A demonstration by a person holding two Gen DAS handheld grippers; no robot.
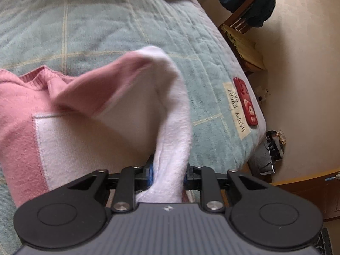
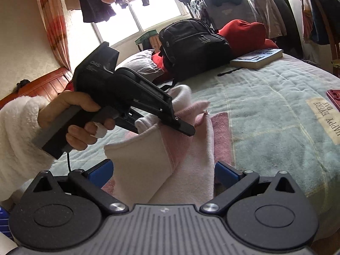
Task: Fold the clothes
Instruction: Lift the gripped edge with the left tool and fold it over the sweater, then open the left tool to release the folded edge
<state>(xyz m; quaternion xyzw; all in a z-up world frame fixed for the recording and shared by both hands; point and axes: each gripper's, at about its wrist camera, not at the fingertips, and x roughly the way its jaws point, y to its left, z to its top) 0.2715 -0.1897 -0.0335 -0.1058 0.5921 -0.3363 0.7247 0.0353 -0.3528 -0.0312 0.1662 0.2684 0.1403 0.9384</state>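
A pink and white sweater (image 1: pixel 21 110) lies on the pale green bed blanket (image 1: pixel 106 25). My left gripper (image 1: pixel 167 170) is shut on its white sleeve (image 1: pixel 174 127), which rises in a loop above the sweater's body, pink at the far end. In the right wrist view a hand in a fluffy white sleeve (image 2: pixel 14 131) holds the left gripper (image 2: pixel 184 128), pointing down at the bunched sweater (image 2: pixel 191 170). My right gripper (image 2: pixel 163 174) has its blue pads (image 2: pixel 227 173) wide apart, with a fold of the white fabric lying loosely between them.
A book (image 2: pixel 257 57), a black backpack (image 2: pixel 191 44) and red clothing (image 2: pixel 242 31) lie at the bed's far end. A red phone (image 1: pixel 246 102) rests beside a "HAPPY EVERY DAY" label (image 1: pixel 235 110) near the bed's right edge. A chair draped in dark cloth (image 1: pixel 250 4) stands beyond.
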